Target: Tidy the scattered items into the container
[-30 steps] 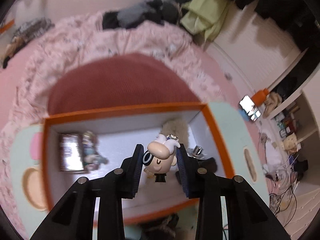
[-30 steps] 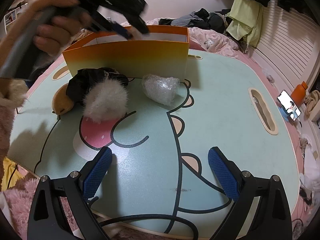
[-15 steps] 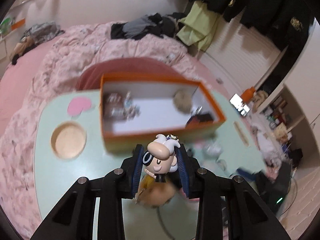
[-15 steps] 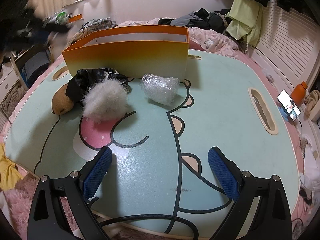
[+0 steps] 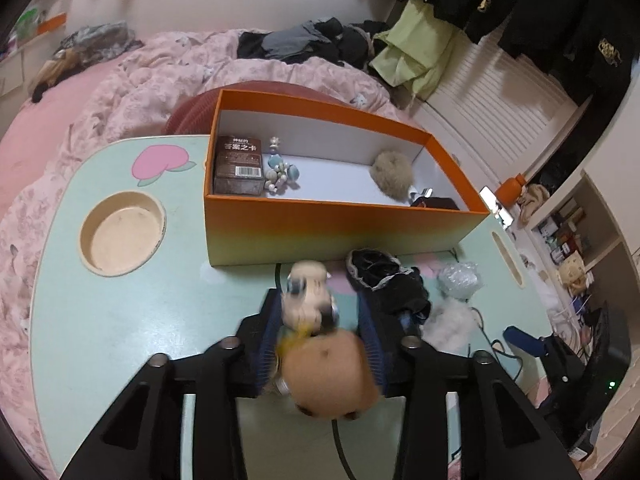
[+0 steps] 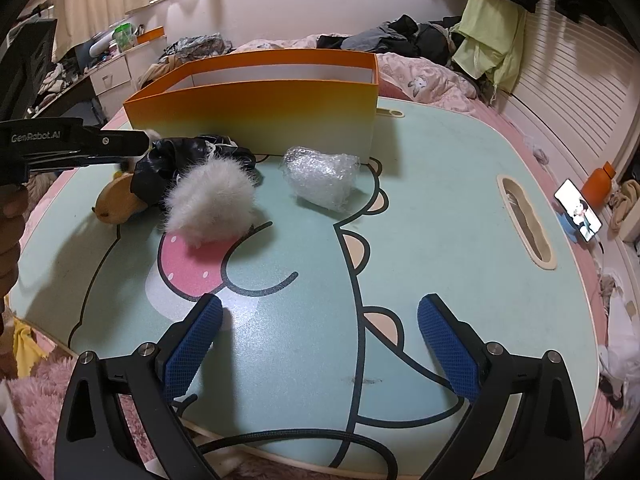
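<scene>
Beside glossy orange box (image 6: 256,116): fluffy pompom (image 6: 210,204), crinkled bubble-wrap bundle (image 6: 320,176).

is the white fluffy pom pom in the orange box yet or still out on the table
Out. The white pom pom lies on the table in front of the orange box, beside the black cloth.

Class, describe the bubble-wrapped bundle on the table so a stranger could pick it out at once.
Find the orange box on the mint cartoon table. Near its right corner lies the bubble-wrapped bundle. Unlike the white fluffy pompom beside it, it is clear, crinkly and shiny.
</scene>
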